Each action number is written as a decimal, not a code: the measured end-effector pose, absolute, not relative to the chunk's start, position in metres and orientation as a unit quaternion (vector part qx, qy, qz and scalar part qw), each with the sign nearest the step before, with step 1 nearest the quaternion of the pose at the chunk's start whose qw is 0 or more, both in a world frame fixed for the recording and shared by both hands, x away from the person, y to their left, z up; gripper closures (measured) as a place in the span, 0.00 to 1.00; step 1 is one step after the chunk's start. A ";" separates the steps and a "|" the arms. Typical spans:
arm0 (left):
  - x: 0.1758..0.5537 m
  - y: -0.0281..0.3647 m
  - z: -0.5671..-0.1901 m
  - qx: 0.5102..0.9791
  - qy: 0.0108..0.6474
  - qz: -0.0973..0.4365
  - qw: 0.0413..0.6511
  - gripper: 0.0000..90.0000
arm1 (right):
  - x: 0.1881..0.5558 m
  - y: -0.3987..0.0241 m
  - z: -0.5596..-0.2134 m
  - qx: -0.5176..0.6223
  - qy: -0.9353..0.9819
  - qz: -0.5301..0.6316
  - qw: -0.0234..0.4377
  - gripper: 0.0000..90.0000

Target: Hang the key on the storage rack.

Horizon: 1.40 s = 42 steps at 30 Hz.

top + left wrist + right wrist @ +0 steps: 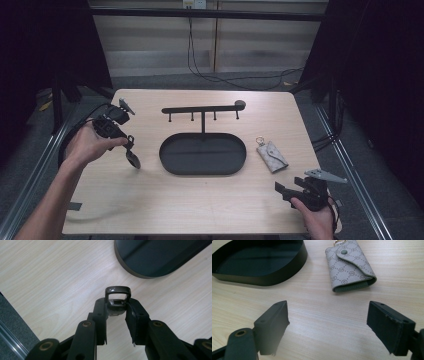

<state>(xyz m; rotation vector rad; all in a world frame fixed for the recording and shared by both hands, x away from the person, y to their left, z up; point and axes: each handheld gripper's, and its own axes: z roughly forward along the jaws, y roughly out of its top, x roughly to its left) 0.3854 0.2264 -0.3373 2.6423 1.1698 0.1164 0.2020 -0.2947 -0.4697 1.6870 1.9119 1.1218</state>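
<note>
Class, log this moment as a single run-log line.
left gripper: shut on black key fob, above table | right gripper: open, empty | key pouch: beside tray

Left claw [117,311] clamped, right claw [328,322] wide

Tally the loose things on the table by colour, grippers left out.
Black: 2 — the oval tray with its hook rack and the key fob held in the left gripper.
Grey patterned: 1 — the key pouch.
Total: 3
</note>
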 end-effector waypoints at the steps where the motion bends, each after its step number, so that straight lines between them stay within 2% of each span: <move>1: 0.386 0.226 -0.335 0.907 0.401 0.036 0.120 0.79 | 0.202 -0.295 -0.470 0.596 0.675 0.397 0.177 0.19; 20: 0.389 0.212 -0.305 0.910 0.403 0.032 0.094 0.79 | 0.202 -0.294 -0.469 0.590 0.679 0.399 0.179 0.19; 42: 0.400 0.176 -0.293 0.919 0.385 0.019 0.078 0.79 | 0.202 -0.294 -0.469 0.589 0.680 0.397 0.179 0.19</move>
